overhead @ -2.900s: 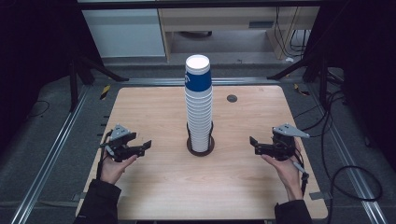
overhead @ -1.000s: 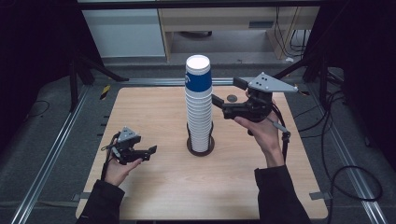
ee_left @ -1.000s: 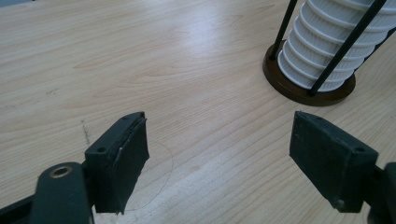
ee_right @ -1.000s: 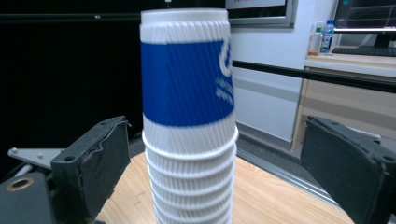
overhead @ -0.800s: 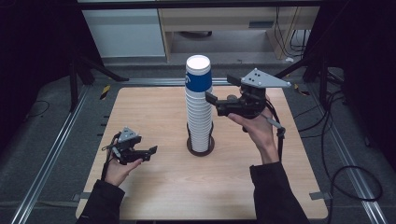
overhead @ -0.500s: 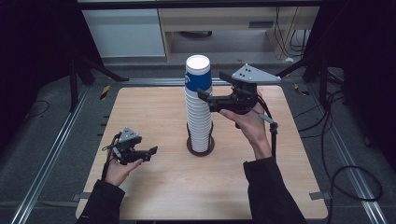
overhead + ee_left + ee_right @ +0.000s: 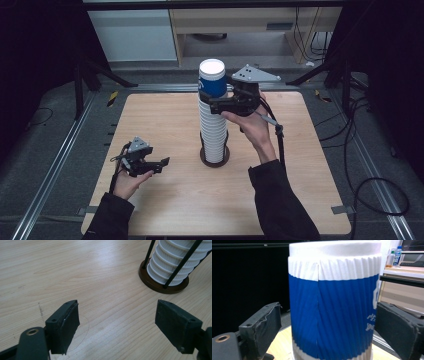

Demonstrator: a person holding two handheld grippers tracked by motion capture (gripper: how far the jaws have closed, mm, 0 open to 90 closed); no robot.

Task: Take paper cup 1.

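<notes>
I'm looking into a lab or test room: my wooden tabletop (image 7: pixel 165 115) sits between metal floor rails (image 7: pixel 55 165), black stand legs (image 7: pixel 100 70) (tripods, probably) and loose cables (image 7: pixel 360 185), with pale cabinets (image 7: pixel 135 35) behind.

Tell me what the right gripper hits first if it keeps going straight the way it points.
Most likely the top blue cup of the stack: it stands between the right gripper's open jaws, pads apparently not yet touching.
</notes>
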